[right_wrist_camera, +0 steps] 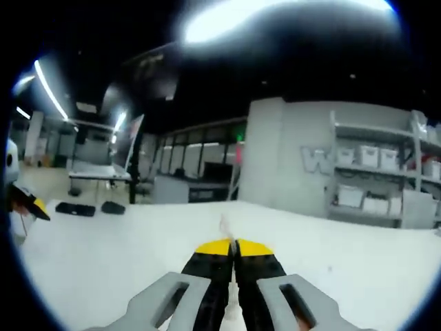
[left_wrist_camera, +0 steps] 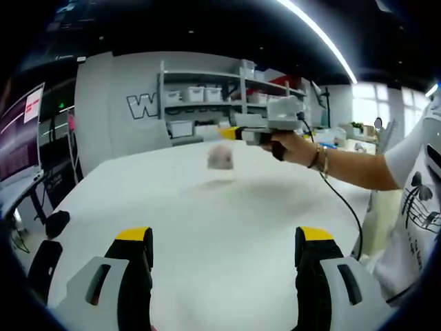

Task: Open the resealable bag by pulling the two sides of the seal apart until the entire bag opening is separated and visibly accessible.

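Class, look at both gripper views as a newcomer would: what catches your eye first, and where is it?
In the left gripper view, the small clear resealable bag hangs blurred above the white table, pinched by the right gripper in a person's hand. The left gripper waits open below. In the right gripper view, yellow-tipped jaws stand closed.

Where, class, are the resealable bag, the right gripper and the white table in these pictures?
resealable bag [left_wrist_camera: 222,157]: left gripper view, middle of the blurred hanging bag.
right gripper [right_wrist_camera: 235,249]: right gripper view, between its closed yellow tips.
white table [left_wrist_camera: 220,227]: left gripper view, bare tabletop.
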`<state>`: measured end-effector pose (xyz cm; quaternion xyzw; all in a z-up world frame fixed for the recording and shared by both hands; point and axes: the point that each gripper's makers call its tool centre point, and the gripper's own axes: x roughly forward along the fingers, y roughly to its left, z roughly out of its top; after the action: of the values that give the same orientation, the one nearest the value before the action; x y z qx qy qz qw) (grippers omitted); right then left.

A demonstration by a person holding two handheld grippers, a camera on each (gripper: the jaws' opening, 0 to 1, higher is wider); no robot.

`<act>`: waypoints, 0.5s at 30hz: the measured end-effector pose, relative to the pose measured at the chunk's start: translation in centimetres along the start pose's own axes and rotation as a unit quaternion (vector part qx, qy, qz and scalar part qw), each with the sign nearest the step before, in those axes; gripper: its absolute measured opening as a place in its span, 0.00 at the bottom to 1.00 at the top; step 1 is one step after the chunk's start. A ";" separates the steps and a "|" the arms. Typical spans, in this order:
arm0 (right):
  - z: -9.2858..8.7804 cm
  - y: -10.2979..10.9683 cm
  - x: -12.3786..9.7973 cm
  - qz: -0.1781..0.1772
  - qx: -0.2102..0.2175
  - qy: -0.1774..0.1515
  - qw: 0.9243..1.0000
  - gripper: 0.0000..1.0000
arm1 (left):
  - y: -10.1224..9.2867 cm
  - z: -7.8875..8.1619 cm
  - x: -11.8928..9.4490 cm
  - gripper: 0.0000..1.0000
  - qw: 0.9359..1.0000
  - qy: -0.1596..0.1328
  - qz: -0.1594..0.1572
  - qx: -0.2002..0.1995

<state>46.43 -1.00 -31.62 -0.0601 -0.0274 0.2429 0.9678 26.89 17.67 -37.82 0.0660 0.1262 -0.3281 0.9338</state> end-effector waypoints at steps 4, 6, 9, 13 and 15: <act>-0.2 0.2 -0.5 0.000 0.006 -0.001 1.000 0.00 | 0.0 0.0 0.0 0.84 1.000 0.000 0.001 0.000; -0.2 0.2 -0.5 0.001 0.009 -0.001 1.000 0.00 | 0.1 0.1 0.0 0.84 1.000 -0.001 0.001 0.000; -0.2 0.2 -0.5 0.003 0.011 -0.002 1.000 0.00 | 0.1 0.0 0.0 0.84 1.000 -0.001 0.002 -0.002; 0.2 0.4 -0.9 0.006 0.014 -0.008 1.000 0.00 | 0.0 0.0 0.0 0.84 1.000 0.000 0.001 -0.002; 0.3 0.5 -1.1 0.006 0.016 -0.012 1.000 0.00 | 0.0 0.0 0.0 0.84 1.000 -0.001 0.001 -0.002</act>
<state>45.22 -1.05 -31.37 -0.0419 -0.0348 0.2495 0.9668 26.87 17.64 -37.81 0.0643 0.1261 -0.3270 0.9344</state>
